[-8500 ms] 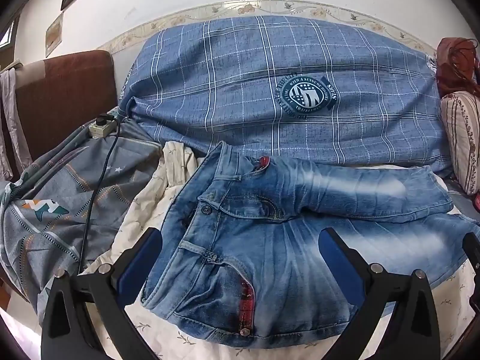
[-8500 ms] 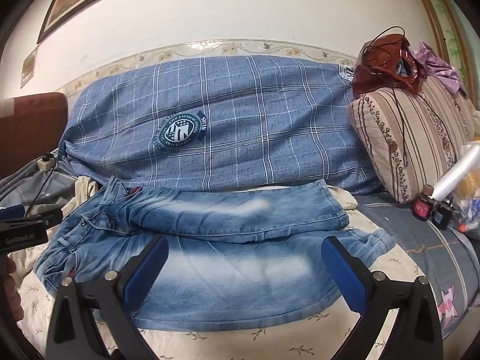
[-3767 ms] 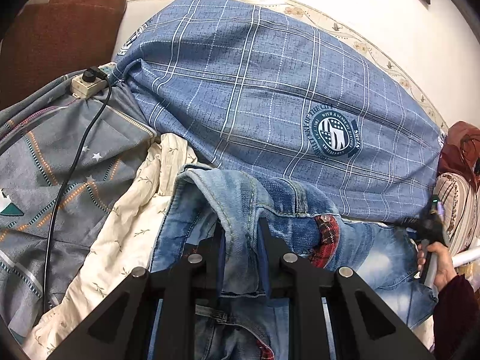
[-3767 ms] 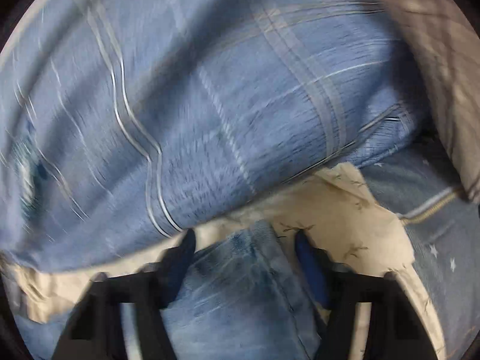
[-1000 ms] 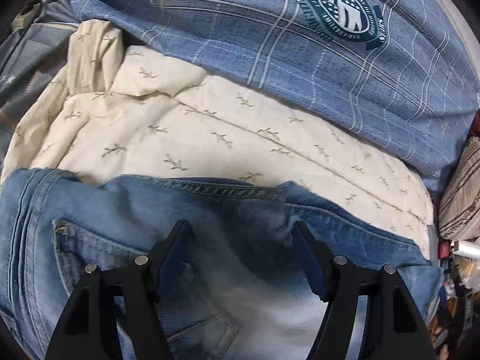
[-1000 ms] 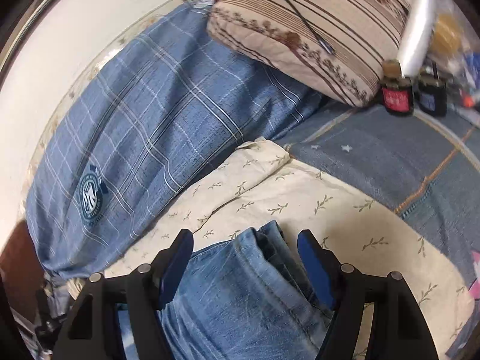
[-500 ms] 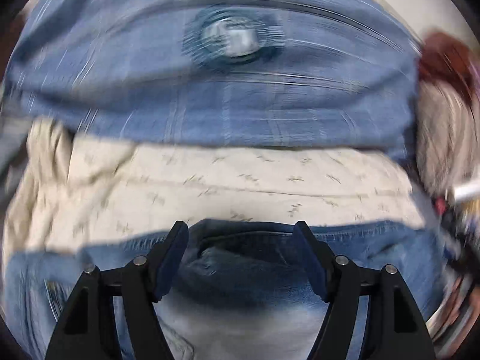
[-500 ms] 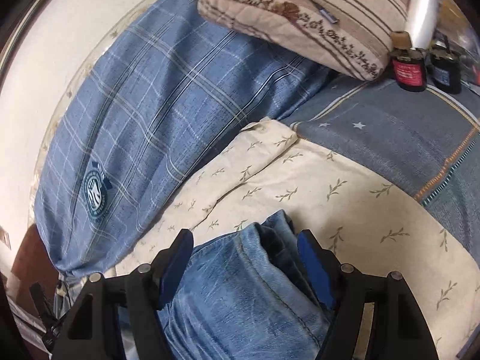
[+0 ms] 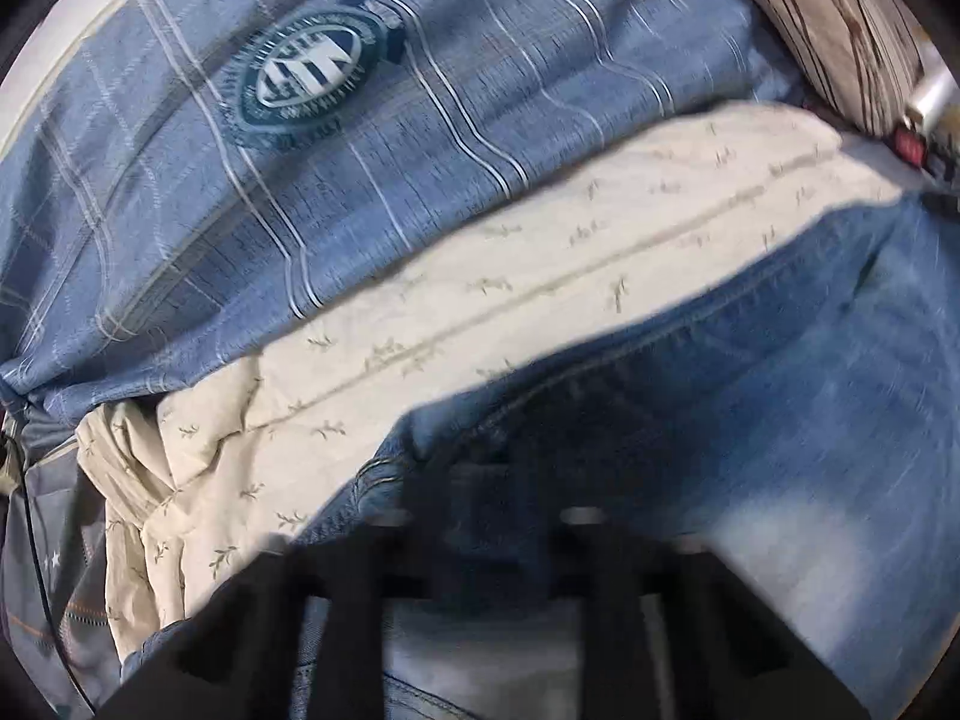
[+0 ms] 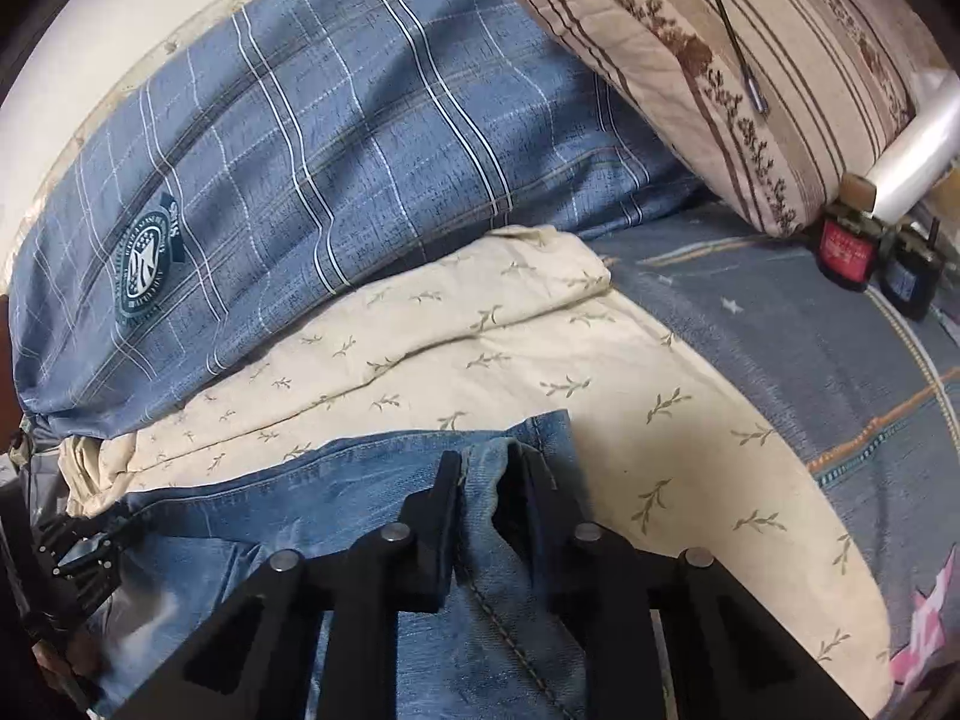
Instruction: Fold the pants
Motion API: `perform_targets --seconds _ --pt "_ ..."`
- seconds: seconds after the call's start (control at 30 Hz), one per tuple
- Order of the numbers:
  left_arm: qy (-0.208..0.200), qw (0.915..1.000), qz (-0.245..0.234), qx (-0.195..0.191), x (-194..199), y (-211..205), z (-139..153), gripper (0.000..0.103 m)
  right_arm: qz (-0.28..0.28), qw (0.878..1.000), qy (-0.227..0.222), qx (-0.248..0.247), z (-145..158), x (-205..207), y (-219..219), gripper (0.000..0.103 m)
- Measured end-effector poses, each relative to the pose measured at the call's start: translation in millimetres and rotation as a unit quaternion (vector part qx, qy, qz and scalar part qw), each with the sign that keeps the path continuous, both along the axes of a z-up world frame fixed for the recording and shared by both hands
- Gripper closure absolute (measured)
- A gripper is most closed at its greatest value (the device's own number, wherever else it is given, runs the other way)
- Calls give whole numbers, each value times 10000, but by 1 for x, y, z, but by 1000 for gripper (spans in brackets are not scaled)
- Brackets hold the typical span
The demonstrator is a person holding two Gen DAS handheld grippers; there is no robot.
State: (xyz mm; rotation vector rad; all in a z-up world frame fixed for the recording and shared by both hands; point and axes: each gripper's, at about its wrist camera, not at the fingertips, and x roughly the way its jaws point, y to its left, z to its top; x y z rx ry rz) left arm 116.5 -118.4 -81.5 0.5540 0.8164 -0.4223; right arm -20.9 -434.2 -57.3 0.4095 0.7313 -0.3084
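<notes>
Right wrist: faded blue jeans (image 10: 372, 498), hem bunched.

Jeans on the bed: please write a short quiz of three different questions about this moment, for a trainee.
1. True or false: the right tongs pinch a fold of the jeans.
2. The jeans lie on which cloth? A) cream sheet with a leaf print B) blue checked blanket C) striped pillow
3. Fill in: the two small bottles stand beside the striped ____.

Key: 1 true; 2 A; 3 pillow
</notes>
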Motion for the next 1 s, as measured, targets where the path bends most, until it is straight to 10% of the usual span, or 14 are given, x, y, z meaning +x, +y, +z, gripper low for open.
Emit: perform_targets --seconds 0.4,0.7,1.0 --pt "-732 9969 205 213 2 -7 6 101 -128 9891 -793 -1231 48 2 34 85" --pt "-658 9915 1066 355 40 4 6 101 -504 9983 257 -99 -16 55 -11 82" --pt "-242 9846 1520 -823 7 42 59 99 -1040 9886 -819 -719 43 -5 -4 82"
